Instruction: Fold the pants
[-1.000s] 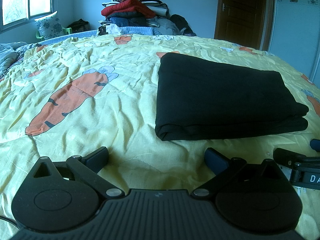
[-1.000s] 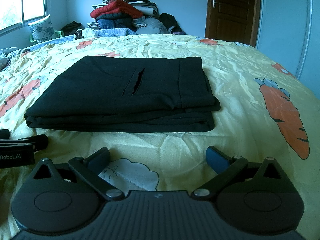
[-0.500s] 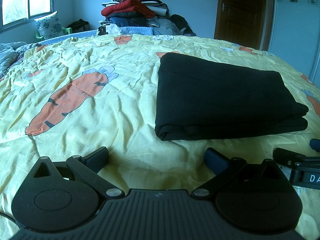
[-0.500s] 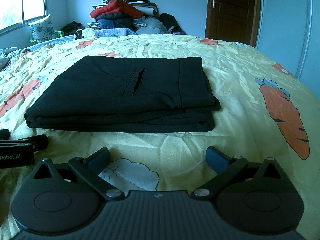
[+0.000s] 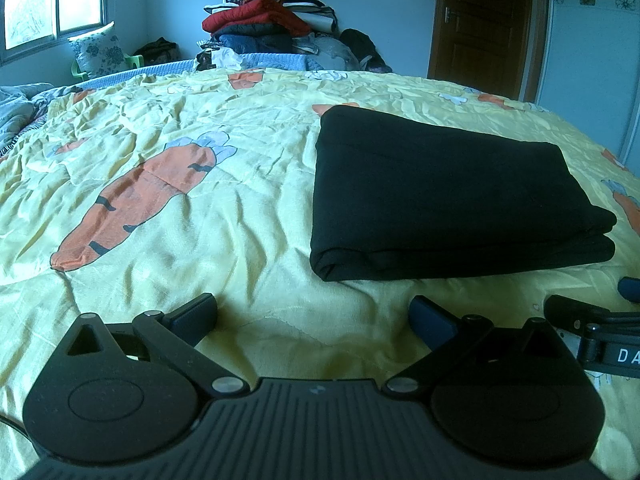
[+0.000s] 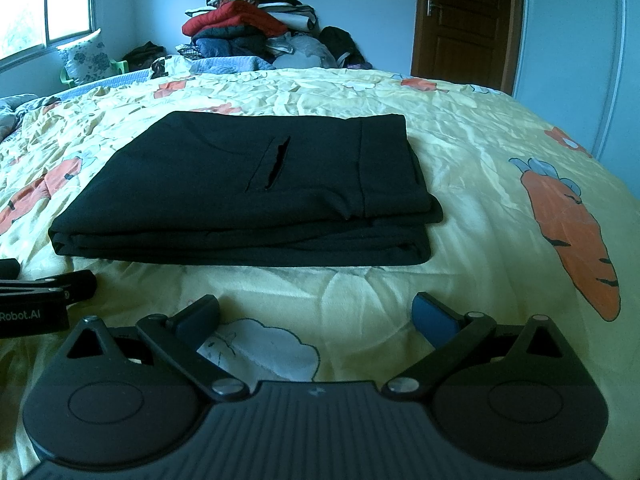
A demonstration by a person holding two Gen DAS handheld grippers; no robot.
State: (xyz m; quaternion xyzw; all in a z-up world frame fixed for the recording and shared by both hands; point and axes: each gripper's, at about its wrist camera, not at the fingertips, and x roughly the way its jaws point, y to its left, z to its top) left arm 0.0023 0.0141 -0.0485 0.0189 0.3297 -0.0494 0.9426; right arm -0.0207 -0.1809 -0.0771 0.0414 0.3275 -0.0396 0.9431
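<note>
Black pants (image 5: 444, 196) lie folded into a flat rectangle on the yellow carrot-print bedspread (image 5: 160, 184); in the right wrist view the pants (image 6: 256, 188) show a pocket slit on top. My left gripper (image 5: 314, 314) is open and empty, resting low on the bed just in front of the pants' near left corner. My right gripper (image 6: 316, 314) is open and empty, just in front of the pants' near edge. Each gripper shows at the other view's edge: the right one (image 5: 592, 320), the left one (image 6: 48, 292).
A pile of clothes and bedding (image 5: 272, 28) is stacked at the far end of the bed. A wooden door (image 5: 484, 20) is at the back right, a window (image 5: 52, 0) and a cushion (image 5: 98, 54) at the back left.
</note>
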